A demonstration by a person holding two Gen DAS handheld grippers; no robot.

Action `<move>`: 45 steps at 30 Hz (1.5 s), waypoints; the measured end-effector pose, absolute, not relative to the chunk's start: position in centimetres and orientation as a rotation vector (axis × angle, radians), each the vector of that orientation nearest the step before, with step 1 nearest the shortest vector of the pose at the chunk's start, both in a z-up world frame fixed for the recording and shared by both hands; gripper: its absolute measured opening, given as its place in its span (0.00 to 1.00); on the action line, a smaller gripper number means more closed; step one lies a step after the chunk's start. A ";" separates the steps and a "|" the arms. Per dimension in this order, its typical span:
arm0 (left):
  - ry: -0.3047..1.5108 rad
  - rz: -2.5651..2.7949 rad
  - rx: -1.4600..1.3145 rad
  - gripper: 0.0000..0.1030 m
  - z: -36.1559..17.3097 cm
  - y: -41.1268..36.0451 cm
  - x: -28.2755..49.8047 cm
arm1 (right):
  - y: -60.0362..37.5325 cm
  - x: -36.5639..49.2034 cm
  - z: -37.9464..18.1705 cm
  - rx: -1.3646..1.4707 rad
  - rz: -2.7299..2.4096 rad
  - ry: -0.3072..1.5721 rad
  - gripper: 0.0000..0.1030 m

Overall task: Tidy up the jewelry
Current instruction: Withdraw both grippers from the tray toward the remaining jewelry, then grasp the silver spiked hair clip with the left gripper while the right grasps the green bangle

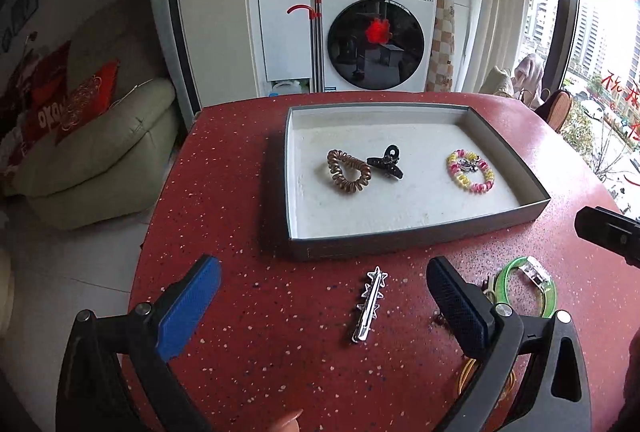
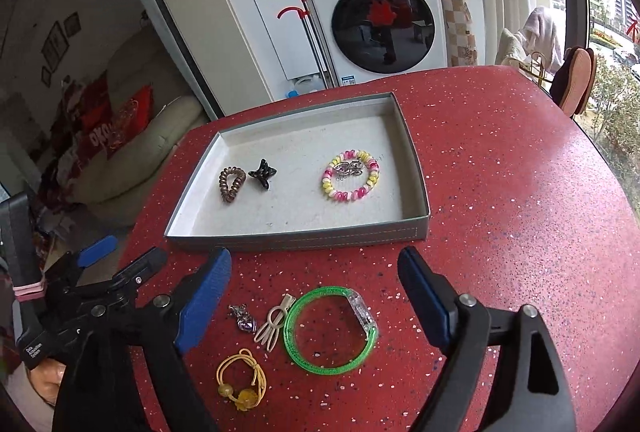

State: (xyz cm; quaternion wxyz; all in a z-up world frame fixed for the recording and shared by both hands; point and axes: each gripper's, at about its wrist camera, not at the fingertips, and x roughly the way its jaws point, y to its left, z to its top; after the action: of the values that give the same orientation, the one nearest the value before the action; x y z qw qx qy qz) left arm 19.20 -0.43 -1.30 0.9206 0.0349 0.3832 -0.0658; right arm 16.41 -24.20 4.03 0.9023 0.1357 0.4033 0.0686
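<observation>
Partway through tidying: three pieces already in the gray box (image 1: 420, 228), left hand-held gripper (image 1: 324, 306) and right hand-held gripper (image 2: 314, 296) both wide and empty over the red desk (image 2: 500, 192), next probably closing on the star clip (image 1: 370, 302) or green bangle (image 2: 330, 330).

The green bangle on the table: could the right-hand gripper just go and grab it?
Probably yes. The green bangle lies flat on the red table just ahead of the right gripper, whose fingers are open and empty, with nothing over it.
</observation>
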 end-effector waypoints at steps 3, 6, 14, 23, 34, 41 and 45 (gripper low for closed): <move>0.779 -0.131 0.104 1.00 -1.7 -0.3 17.6 | -23.9 15.2 4.1 0.289 0.145 0.823 0.85; 0.776 -0.135 0.115 1.00 -2.2 -0.3 16.4 | -23.5 14.2 3.9 0.284 0.153 0.846 0.85; 0.852 -0.159 0.090 1.00 -4.9 0.0 15.5 | -23.5 12.4 1.8 0.270 0.128 0.928 0.85; 0.899 -0.130 0.072 1.00 -6.5 0.3 16.5 | -24.5 12.4 -1.1 0.269 0.034 1.023 0.85; 0.911 -0.133 0.081 1.00 -6.5 0.2 18.9 | -24.5 13.9 -2.0 0.229 -0.008 1.053 0.85; 0.921 -0.145 0.116 1.00 -6.8 -0.9 20.0 | -24.5 15.4 -2.6 0.181 -0.030 1.074 0.85; 0.934 -0.154 0.125 1.00 -7.2 -1.3 20.3 | -24.3 16.1 -3.1 0.156 -0.035 1.086 0.85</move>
State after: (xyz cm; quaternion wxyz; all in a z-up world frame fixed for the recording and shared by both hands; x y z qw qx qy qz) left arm 20.29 -1.33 -7.16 0.8882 0.0603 0.4495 -0.0741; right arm 16.06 -24.29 -3.06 0.8531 0.0742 0.5163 -0.0166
